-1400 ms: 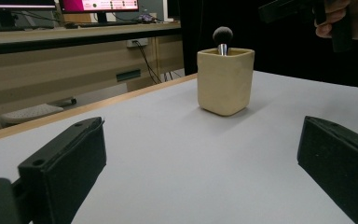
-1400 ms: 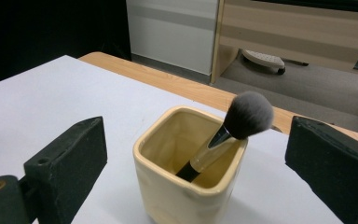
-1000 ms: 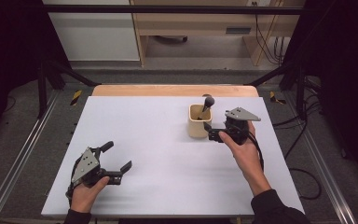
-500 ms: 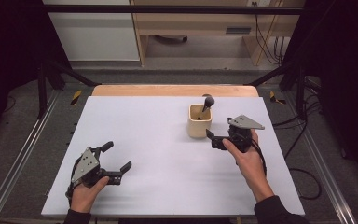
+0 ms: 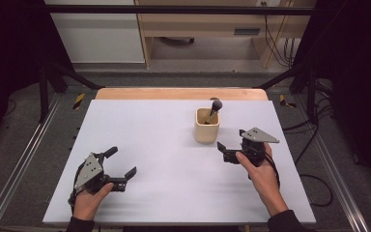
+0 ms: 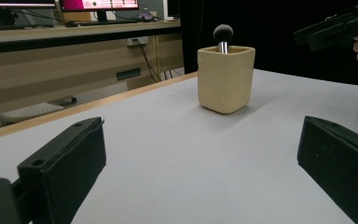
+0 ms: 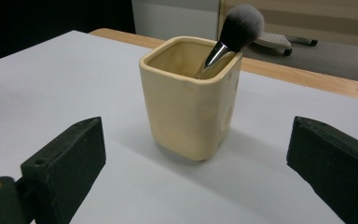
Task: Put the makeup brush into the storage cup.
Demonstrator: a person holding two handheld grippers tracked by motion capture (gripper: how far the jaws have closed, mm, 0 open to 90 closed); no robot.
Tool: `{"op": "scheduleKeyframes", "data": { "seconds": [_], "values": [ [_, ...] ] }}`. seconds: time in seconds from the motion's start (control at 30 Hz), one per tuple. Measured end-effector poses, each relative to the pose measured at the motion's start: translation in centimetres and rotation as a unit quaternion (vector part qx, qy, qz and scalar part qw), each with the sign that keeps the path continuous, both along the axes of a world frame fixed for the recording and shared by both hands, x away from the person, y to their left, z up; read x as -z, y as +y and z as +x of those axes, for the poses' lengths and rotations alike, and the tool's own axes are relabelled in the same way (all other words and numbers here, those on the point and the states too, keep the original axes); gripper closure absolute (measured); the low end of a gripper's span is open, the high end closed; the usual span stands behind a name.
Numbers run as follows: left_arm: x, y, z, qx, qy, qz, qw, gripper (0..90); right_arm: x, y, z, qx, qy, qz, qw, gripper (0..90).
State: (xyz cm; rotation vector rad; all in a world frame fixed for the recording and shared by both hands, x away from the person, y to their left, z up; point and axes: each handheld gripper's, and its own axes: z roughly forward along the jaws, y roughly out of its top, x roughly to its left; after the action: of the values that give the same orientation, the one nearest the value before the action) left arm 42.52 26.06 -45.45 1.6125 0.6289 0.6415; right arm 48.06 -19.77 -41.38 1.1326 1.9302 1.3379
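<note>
The brush is seen standing bristles-up in the cream cup toward the far right of the surface — the placing step is judged done. The right claw is held wide open and empty just beside the cup, nearer the person. The left claw — also open, empty — is well apart. Next, a clear retreat is called for.

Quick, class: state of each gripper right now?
Left gripper: open, holding nothing.
Right gripper: open, holding nothing, near the cup.
</note>
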Motion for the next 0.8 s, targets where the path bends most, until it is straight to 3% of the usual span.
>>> {"op": "scheduleKeyframes", "data": {
  "seconds": [0.8],
  "values": [
    [0.0, 0.0, -0.2, 0.001, -0.002, 0.010, 0.9999, 0.9, 1.1, -2.2, -2.3, 0.008, 0.000, 0.000, 1.0000, 4.7]
  ]
}}
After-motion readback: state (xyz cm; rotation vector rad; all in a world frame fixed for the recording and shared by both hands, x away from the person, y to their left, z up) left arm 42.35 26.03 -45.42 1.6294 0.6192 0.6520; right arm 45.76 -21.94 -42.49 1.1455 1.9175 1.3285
